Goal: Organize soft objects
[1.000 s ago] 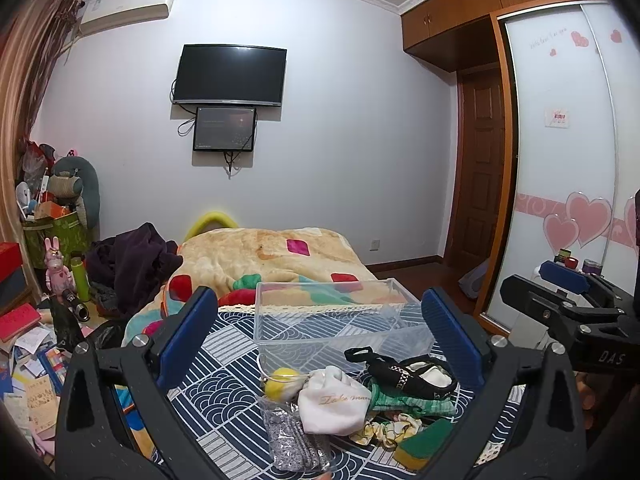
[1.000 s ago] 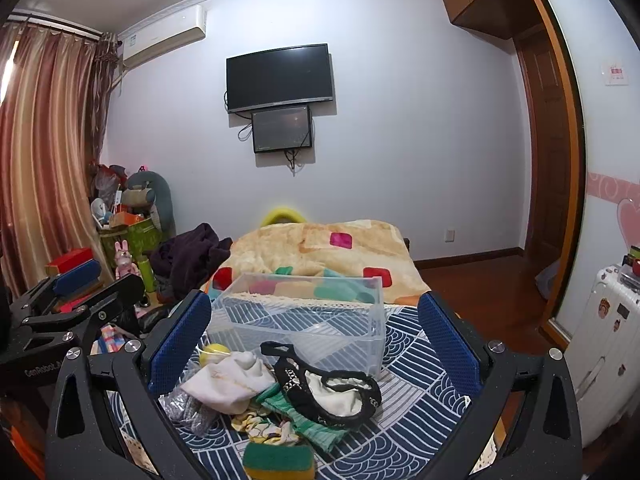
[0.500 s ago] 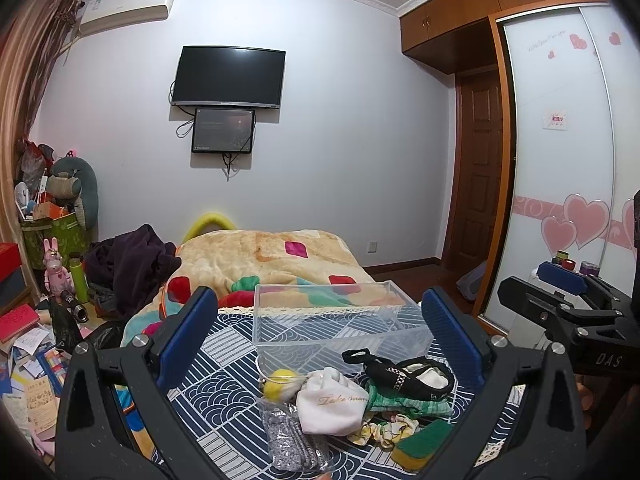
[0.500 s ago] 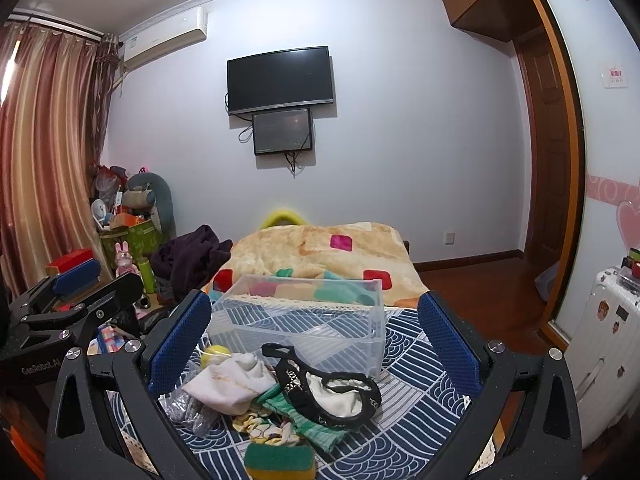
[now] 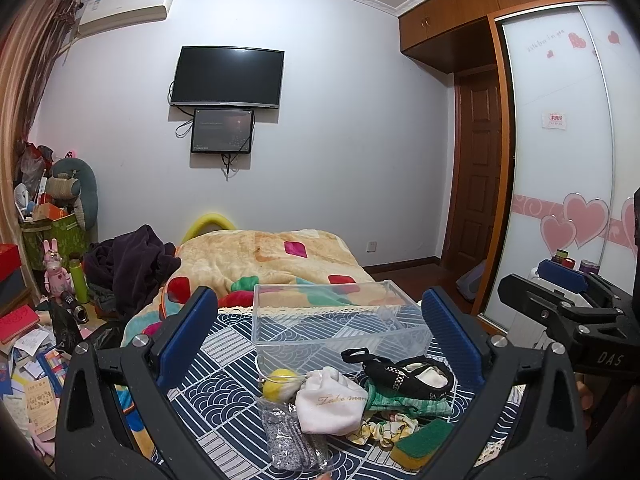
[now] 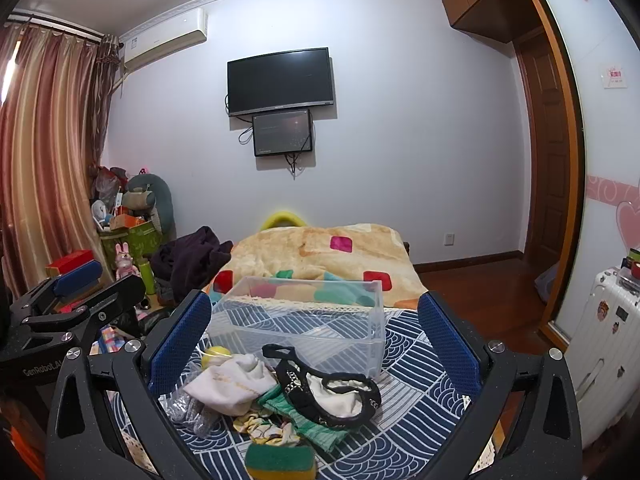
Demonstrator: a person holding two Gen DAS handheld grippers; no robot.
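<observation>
A clear plastic bin (image 5: 332, 320) (image 6: 304, 320) stands empty on a blue patterned cloth (image 5: 224, 364) (image 6: 412, 368). In front of it lies a pile: a white pouch (image 5: 332, 400) (image 6: 228, 380), a black-and-white slipper (image 5: 404, 372) (image 6: 328, 392), a green cloth (image 5: 404, 400) (image 6: 296, 412), a yellow ball (image 5: 278, 382) (image 6: 214, 354), a floral scrunchie (image 5: 384, 428) (image 6: 260, 426), a green-yellow sponge (image 5: 420, 444) (image 6: 280, 462) and a clear bag of grey stuff (image 5: 292, 440) (image 6: 188, 410). My left gripper (image 5: 320, 332) and right gripper (image 6: 314, 332) are open, empty, above the pile.
A bed with an orange blanket (image 5: 280, 256) (image 6: 328, 248) lies behind the bin. Dark clothes (image 5: 132, 264) and clutter (image 5: 36, 336) fill the left floor. A wardrobe (image 5: 560, 160) and white suitcase (image 6: 604, 328) stand at the right. A TV (image 5: 228, 76) hangs on the far wall.
Both views have shifted only slightly. The objects lie as before and both grippers stay open.
</observation>
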